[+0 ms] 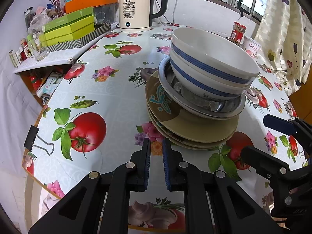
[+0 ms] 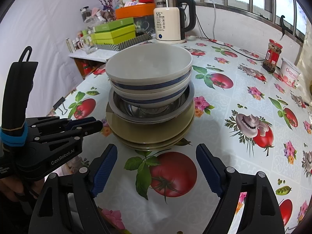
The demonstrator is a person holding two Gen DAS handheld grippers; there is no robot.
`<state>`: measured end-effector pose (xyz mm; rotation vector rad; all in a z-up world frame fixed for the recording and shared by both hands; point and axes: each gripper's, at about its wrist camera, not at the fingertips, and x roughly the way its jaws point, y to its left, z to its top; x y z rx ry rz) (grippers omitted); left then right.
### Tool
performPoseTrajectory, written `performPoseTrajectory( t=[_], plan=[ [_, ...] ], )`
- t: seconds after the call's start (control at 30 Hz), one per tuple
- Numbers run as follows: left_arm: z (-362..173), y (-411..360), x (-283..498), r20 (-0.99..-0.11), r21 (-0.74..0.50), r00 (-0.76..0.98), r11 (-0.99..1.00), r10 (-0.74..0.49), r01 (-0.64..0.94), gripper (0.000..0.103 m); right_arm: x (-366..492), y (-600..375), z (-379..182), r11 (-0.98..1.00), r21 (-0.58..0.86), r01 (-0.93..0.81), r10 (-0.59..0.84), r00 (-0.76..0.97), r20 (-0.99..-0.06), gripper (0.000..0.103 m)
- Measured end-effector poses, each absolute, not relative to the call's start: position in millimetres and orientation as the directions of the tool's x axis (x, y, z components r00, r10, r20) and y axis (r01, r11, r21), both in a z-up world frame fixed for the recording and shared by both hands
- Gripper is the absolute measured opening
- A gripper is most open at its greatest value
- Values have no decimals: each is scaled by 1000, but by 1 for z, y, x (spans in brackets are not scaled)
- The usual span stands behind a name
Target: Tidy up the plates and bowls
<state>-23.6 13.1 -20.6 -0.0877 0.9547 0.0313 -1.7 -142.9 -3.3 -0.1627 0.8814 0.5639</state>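
On tablecloth: two blue-striped bowls, steel dish, olive plates.

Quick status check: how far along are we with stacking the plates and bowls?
Looks nearly or fully done: two blue-striped bowls sit nested in a steel dish, which rests on a pile of olive plates, all in one stack on the table. Nothing is in hand: the left tongs are shut and empty, the right tongs open and empty. No loose dishes show; the stack leans slightly.
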Motion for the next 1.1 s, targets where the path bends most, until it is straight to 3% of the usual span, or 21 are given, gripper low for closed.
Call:
performPoseTrajectory(
  t=[1.1],
  plan=[
    [-22,12,-21,-826,-82,562,995,-36,-57,13,-1,-142,-3,844,93,-527,397,500,-770,84]
  ],
)
